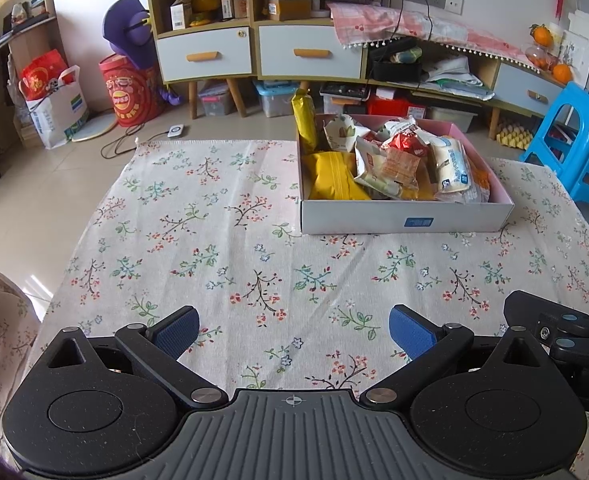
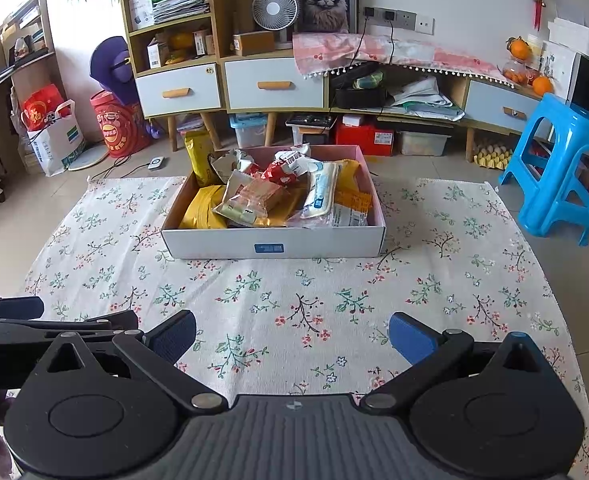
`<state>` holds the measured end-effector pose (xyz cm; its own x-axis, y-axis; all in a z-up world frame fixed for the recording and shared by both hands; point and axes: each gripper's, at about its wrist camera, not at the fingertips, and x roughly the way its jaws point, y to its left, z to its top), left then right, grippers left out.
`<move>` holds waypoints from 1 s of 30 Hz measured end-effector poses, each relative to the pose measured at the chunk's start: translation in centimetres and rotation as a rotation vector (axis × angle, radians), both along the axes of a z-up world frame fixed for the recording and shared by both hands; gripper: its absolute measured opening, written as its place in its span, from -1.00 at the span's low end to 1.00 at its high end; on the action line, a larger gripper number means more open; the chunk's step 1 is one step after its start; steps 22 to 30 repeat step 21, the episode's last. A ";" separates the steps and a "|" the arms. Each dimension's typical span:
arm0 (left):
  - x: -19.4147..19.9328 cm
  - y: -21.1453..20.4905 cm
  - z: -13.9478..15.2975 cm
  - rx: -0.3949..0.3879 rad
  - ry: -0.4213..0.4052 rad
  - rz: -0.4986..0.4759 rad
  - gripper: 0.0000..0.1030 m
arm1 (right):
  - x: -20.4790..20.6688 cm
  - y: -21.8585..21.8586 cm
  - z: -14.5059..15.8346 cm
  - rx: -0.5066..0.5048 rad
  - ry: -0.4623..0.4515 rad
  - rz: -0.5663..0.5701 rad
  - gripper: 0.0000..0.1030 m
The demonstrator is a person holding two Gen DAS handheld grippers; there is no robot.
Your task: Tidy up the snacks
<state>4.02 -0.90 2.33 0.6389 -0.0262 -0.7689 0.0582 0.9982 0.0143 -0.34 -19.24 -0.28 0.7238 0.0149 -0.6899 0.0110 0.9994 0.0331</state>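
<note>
L gripper (image 1: 294, 334): nearest in left wrist view, blue pads spread wide, nothing btwn them, hovering over bare cloth.
R gripper (image 2: 292, 336): same in right wrist view, jaws released wide, empty; its black arm also shows at right edge of left view, just beside L gripper.
Tablecloth (image 2: 294, 292): floral, pale, covers the table; stretch btwn grippers and box has nothing on it.
Box (image 2: 274, 244): white cardboard w/ small blue label on front wall, pink inside; sits on cloth toward far edge, centred ahead of R gripper, ahead & to right of L gripper.
Snacks (image 2: 262, 198): all piled inside box. Yellow bag (image 2: 204, 212) lying at left-front, another yellow pack (image 2: 198, 156) upright in back-left corner, clear pack w/ orange contents in middle, red wrapper (image 2: 280, 172) behind it, white-blue pack (image 2: 320, 194) leaning to right.
Stool (image 2: 562, 176): blue plastic, on floor right of table.
Cabinet (image 2: 274, 84): far wall, white drawers w/ orange handles; fan (image 2: 274, 8) and cat picture (image 2: 326, 2) on top.
</note>
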 end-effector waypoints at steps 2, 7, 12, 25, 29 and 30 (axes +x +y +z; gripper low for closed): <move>0.0 0.0 0.0 -0.001 0.000 -0.001 0.98 | 0.0 0.0 0.0 0.000 0.000 0.000 0.82; -0.1 0.0 -0.2 0.001 0.003 0.003 0.98 | 0.0 0.0 0.0 0.000 0.001 0.000 0.82; -0.2 0.1 -0.2 0.005 0.003 0.004 0.98 | 0.0 0.0 0.0 0.000 0.001 0.000 0.82; -0.1 0.0 -0.4 0.015 -0.001 0.000 0.98 | -0.1 0.1 -0.2 -0.002 0.004 0.001 0.82; -0.1 0.0 -0.4 0.015 -0.001 0.000 0.98 | -0.1 0.1 -0.2 -0.002 0.004 0.001 0.82; -0.1 0.0 -0.4 0.015 -0.001 0.000 0.98 | -0.1 0.1 -0.2 -0.002 0.004 0.001 0.82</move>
